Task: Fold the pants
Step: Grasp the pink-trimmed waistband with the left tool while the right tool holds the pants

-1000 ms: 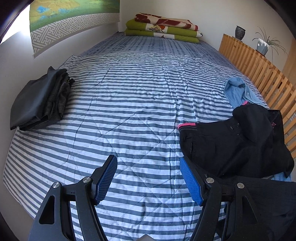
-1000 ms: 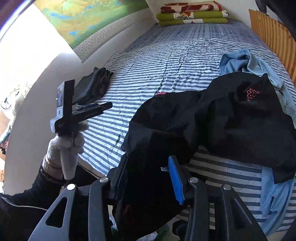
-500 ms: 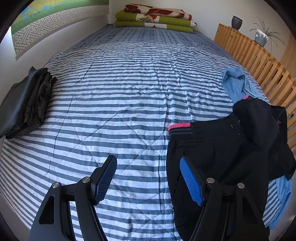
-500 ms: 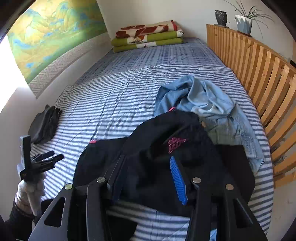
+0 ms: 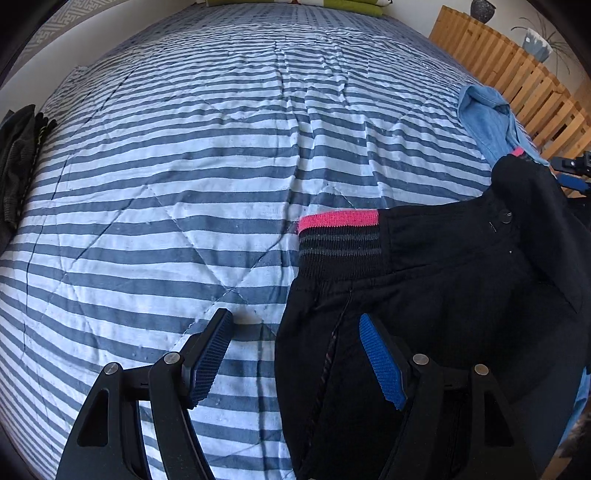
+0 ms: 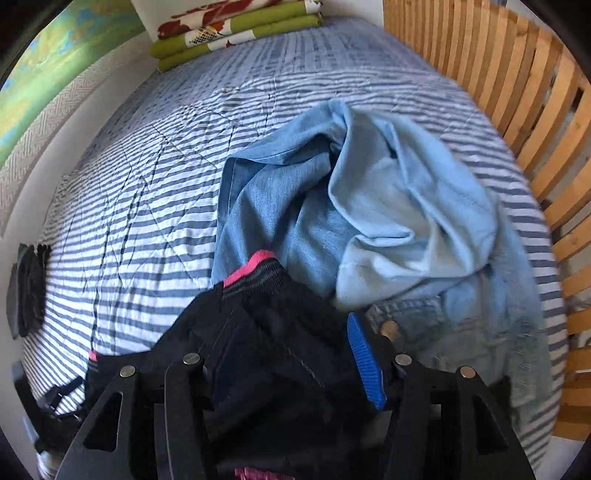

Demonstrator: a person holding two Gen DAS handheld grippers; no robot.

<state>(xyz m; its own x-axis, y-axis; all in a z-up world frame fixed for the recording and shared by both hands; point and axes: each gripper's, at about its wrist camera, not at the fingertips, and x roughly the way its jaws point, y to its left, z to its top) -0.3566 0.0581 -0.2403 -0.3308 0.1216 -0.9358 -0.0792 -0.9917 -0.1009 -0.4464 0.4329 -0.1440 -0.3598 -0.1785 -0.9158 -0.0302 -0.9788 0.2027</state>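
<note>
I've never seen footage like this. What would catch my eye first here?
Probably the black pants with their bright pink waistband, lying on the near right of the blue-and-white striped bedspread. Next, the crumpled light blue jeans heaped just beyond them, beside the wooden slatted rail. At the far end sits a stack of green and red folded blankets.

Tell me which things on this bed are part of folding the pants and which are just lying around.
Part of the job:
black pants
left tool, open
right tool, black fabric between its fingers

Just lying about:
light blue garment
dark folded clothes
folded green blankets
striped bedcover
</note>
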